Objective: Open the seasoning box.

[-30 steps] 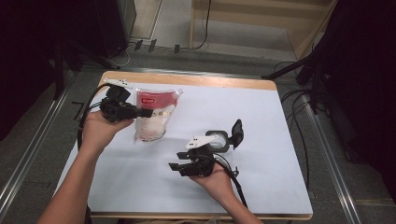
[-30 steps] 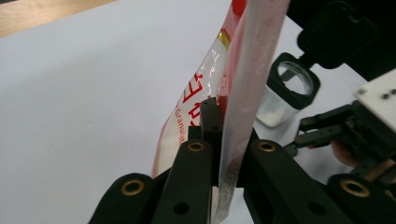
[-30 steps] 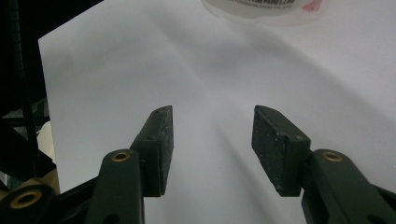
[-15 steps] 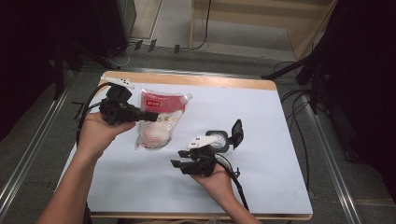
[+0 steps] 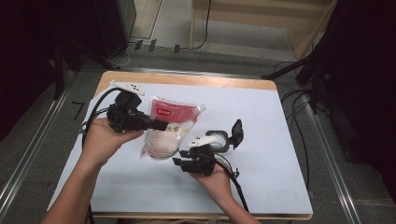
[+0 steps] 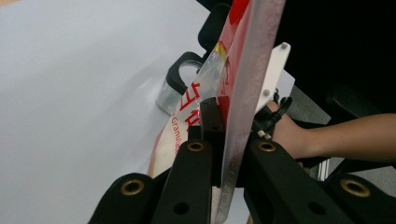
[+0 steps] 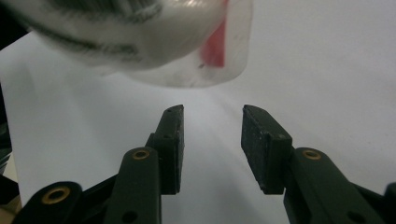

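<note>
A pouch (image 5: 169,127) with a red top and a clear lower half of white granules hangs off the table, pinched by its side edge in my left gripper (image 5: 160,125), which is shut on it. In the left gripper view the pouch (image 6: 238,70) stands edge-on between the jaws. My right gripper (image 5: 180,164) is open just below and right of the pouch's bottom, pointing at it. In the right gripper view the pouch's rounded clear bottom (image 7: 140,37) hangs blurred above the open gripper (image 7: 212,116), apart from its pads.
A small clear jar (image 5: 215,141) with an open black hinged lid (image 5: 237,132) stands on the white table (image 5: 280,154) just behind my right hand; the jar (image 6: 180,86) also appears beyond the pouch. Cables trail from both grippers. Dark stands surround the table.
The left gripper has carried the pouch a little to the right and nearer, so its bottom now hangs over the right gripper's jaws. The right gripper has hardly moved.
</note>
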The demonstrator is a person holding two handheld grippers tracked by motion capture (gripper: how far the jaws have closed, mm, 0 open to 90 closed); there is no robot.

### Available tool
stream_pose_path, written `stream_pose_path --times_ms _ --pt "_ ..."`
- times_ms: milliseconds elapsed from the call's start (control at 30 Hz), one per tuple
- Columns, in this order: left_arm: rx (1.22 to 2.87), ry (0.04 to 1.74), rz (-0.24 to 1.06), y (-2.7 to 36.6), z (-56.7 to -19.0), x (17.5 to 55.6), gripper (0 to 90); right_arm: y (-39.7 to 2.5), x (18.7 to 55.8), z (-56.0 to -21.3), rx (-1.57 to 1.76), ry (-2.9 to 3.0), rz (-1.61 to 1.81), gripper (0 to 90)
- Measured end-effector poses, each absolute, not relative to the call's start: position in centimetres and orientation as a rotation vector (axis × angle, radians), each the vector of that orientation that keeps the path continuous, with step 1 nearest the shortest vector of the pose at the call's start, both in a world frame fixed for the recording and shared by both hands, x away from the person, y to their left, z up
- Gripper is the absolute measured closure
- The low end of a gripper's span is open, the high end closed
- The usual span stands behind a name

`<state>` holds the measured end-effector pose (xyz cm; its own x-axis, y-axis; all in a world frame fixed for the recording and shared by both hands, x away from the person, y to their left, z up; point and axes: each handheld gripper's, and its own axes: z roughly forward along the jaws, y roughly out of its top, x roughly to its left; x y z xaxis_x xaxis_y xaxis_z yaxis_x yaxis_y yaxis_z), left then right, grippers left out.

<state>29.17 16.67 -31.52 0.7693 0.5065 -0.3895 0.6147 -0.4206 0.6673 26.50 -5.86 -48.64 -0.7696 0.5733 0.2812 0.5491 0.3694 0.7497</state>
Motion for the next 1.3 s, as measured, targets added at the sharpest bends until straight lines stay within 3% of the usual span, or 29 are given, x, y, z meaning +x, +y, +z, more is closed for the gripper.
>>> stream_pose_path --times_ms 700,867,1233,1300 --pt "2.033 0.904 -0.347 16.6 -31.8 28.7 90.0 -5.9 25.4 -49.7 0.975 2.406 1.501 61.5" --pt "2.053 0.933 -0.311 16.2 -32.6 29.2 89.6 -5.4 24.8 -49.6 0.917 2.423 1.496 65.0" --pt "2.057 0.932 -0.271 15.9 -32.9 29.3 89.2 -4.4 24.3 -49.2 0.813 2.529 1.433 63.6" --pt "2.059 0.94 -0.249 15.8 -33.0 29.4 89.2 -4.5 24.5 -49.2 0.808 2.543 1.434 59.2"
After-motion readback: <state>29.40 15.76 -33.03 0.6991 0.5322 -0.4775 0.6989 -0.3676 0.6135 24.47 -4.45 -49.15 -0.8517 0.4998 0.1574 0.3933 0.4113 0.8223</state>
